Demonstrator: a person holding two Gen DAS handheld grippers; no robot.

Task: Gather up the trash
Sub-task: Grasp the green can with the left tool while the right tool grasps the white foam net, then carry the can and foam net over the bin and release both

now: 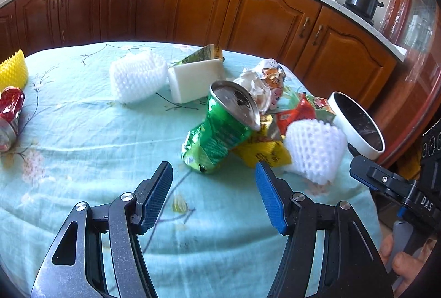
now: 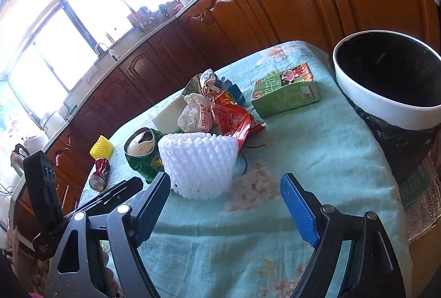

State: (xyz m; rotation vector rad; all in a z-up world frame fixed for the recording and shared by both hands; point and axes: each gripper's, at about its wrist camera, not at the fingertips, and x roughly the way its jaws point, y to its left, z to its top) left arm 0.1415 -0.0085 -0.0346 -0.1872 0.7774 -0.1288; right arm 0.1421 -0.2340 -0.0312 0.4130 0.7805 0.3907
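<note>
None of the trash appears collected yet; all visible items lie on the tablecloth (image 1: 82,132), and the bin (image 2: 386,93), white rim w/ black liner, at the table's far right edge, looks empty as far as its dark inside shows.

Main cluster, centre-right of table:
- crushed green can (image 1: 220,129), tilted, leaning on yellow wrapper (image 1: 264,151)
- white foam net (image 2: 198,162), nearest item to bin side, just beside the can
- red snack wrapper (image 2: 234,121) and crumpled paper ball (image 2: 195,116) behind the net
- green drink carton (image 2: 284,91), lying flat, near the bin
- white foam block (image 1: 193,82) and second foam net (image 1: 135,80), farther back

Outliers, far left: crushed red can (image 1: 11,116), yellow foam sleeve (image 1: 13,71).

Left gripper (image 1: 213,173): jaws spread, nothing between, short of the green can. Right gripper (image 2: 226,185): jaws spread wide, nothing between, short of the near foam net.

Est. progress: start stage. Remaining: approx. all items, each needing pick + drop into bin.
</note>
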